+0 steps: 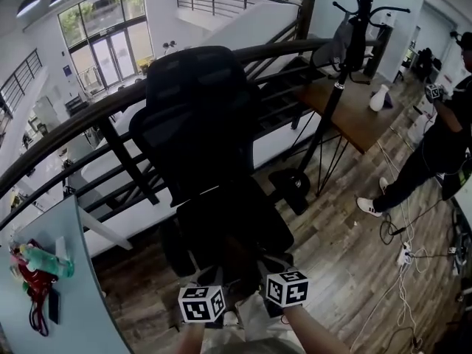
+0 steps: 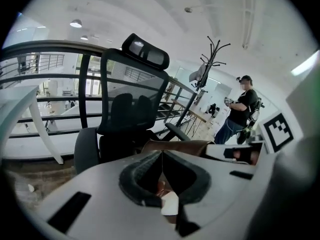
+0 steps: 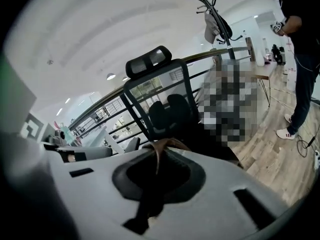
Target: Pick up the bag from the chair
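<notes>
The left gripper [image 2: 162,152] and right gripper [image 3: 157,151] are each pressed together, seemingly pinching the brown strap [image 3: 170,141] of the bag [image 2: 184,146]. The bag lies just ahead on the chair [image 1: 195,124]. Raise both evenly, keeping the pinch firm.

Before me, the plank floor [image 1: 339,260] carries a black office chair [image 1: 198,116] and coat stand [image 1: 338,87]; cables [image 1: 404,255] trail along its right edge.

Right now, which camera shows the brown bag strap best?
The left gripper view: the bag strap lies as a wide brown band past the left gripper's shut jaws. The right gripper view shows just a thin loop of it pinched in the right gripper. In the head view it cannot be made out.
</notes>
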### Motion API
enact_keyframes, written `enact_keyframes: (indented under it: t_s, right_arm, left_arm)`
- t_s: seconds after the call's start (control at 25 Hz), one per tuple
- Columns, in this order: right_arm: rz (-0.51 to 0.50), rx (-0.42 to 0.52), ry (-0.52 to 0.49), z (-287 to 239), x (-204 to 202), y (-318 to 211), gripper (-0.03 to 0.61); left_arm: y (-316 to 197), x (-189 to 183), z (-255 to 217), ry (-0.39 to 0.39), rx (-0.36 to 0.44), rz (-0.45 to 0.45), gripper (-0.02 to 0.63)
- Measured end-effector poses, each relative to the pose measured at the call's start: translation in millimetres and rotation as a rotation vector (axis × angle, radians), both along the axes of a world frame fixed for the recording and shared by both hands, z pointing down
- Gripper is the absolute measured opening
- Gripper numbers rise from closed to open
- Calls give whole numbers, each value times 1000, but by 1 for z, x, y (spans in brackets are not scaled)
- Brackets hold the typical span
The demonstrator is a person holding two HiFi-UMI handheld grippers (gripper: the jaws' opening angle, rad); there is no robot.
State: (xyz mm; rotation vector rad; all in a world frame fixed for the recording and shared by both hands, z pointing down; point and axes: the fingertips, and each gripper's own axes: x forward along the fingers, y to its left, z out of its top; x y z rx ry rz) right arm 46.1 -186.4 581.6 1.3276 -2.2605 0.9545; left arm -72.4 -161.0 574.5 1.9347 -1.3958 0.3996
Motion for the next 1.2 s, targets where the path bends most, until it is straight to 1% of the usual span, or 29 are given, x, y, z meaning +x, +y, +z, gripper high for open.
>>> enact_keyframes:
  t_s: [0.28, 0.52, 0.68, 0.92, 1.2]
  right_arm:
    - [8, 54, -38, -41, -4, 23, 14]
    - [13, 85, -71, -66, -7, 42, 14]
    - [29, 105, -86, -81, -3, 53, 14]
    - [42, 124, -103, -93, 0, 65, 14]
    - [44, 133, -98, -97, -2, 68, 14]
  left_arm:
    - [19, -11, -27, -12, 51, 16, 4]
    - [40, -23, -43, -7, 73, 4, 3]
    - [50, -25, -54, -7, 87, 11, 3]
    - [57, -26, -60, 7, 104, 18, 3]
    - [54, -27, -61, 11, 115, 31, 3]
